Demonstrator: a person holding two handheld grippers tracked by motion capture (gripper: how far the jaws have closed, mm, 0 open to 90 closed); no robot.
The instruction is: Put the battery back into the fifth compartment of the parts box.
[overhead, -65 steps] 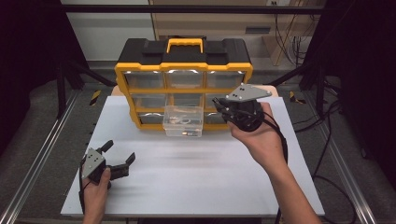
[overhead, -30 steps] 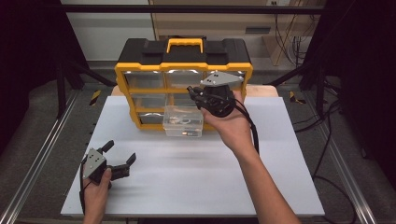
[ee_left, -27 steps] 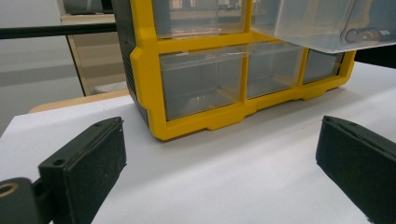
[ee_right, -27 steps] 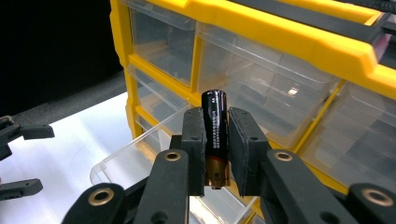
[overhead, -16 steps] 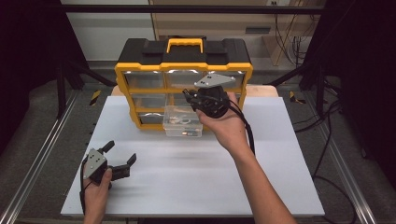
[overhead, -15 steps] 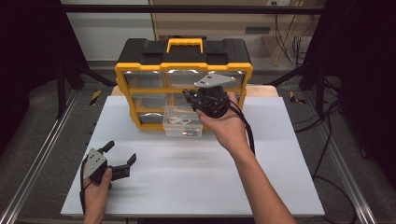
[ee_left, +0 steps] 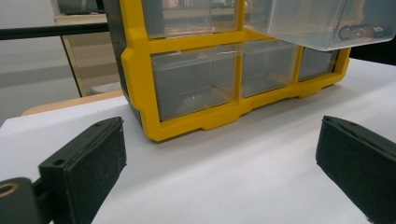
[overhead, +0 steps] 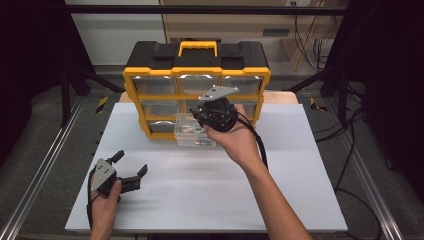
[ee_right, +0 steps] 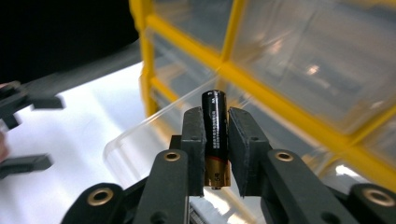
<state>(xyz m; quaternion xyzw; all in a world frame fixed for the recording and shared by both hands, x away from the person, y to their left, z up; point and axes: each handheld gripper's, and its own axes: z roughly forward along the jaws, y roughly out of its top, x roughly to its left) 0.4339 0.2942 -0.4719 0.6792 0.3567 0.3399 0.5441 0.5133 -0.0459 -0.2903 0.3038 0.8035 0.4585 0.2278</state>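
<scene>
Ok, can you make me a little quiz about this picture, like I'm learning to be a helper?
1. True or false: the left gripper is holding something.
2. What is pinched in the right gripper? A) a screw B) a battery C) a key
3. Fill in the missing word: the clear drawer pulled out of the yellow organizer sits in its ______ column.

Key:
1. False. Its jaws stand wide apart over the white table, with nothing between them.
2. B. The black battery stands upright between the pads, above the open drawer; the jaws have just been opening slightly.
3. Middle.
</scene>
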